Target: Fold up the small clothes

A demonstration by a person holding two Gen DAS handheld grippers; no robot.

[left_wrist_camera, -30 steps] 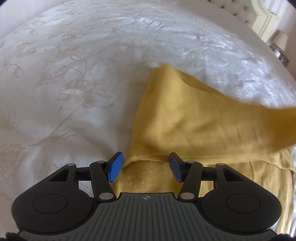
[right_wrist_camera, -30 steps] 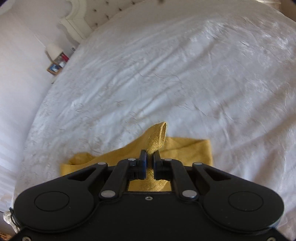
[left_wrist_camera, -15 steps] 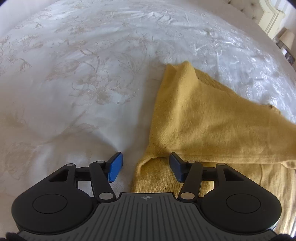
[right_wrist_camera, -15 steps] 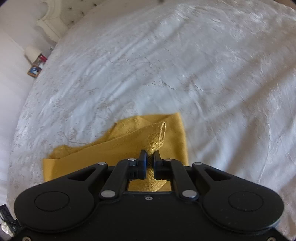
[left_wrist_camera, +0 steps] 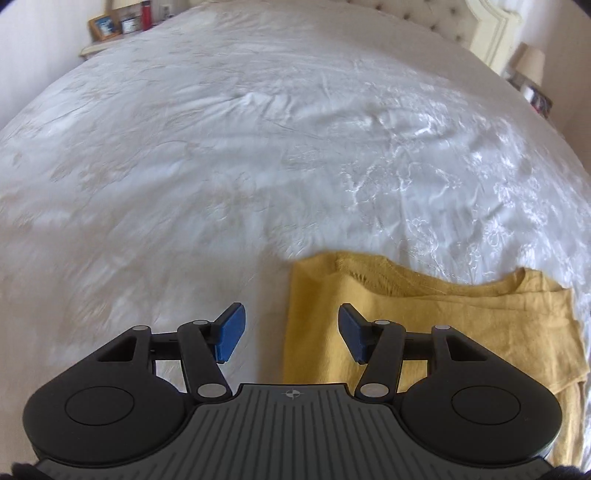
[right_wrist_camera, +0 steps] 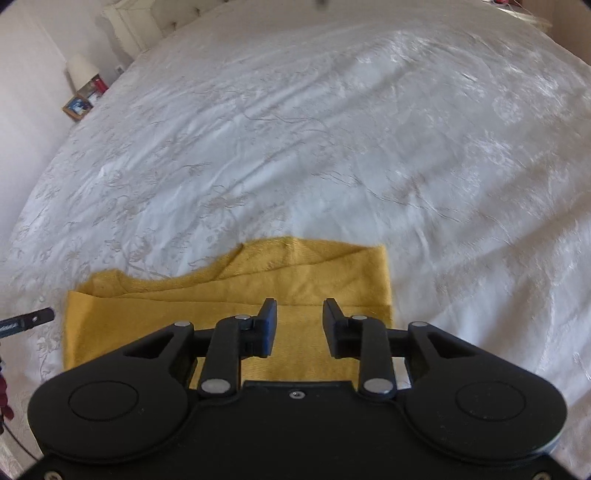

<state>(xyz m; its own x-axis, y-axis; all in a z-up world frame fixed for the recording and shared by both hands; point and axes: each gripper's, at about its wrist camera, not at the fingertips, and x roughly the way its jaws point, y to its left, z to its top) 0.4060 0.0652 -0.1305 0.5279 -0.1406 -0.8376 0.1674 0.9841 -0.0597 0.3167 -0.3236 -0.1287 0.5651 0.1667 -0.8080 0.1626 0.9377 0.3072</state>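
Note:
A mustard-yellow knit garment (left_wrist_camera: 417, 317) lies folded in flat layers on the white bedspread. My left gripper (left_wrist_camera: 291, 334), with blue pads, is open above the garment's left edge, and nothing sits between its fingers. In the right wrist view the same garment (right_wrist_camera: 221, 295) lies flat under my right gripper (right_wrist_camera: 300, 326). Its black jaws are opening, and the cloth lies below them, not pinched.
The white embroidered bedspread (left_wrist_camera: 221, 166) stretches far ahead in both views. A tufted headboard (left_wrist_camera: 443, 22) and bedside tables with a lamp (right_wrist_camera: 79, 70), a red bottle and framed pictures (left_wrist_camera: 105, 26) stand beyond the bed. A dark tool tip (right_wrist_camera: 27, 320) pokes in at the left.
My right gripper has let go of the yellow fold it pinched, and the cloth now lies flat. My left gripper has pulled back and up, off the garment's edge.

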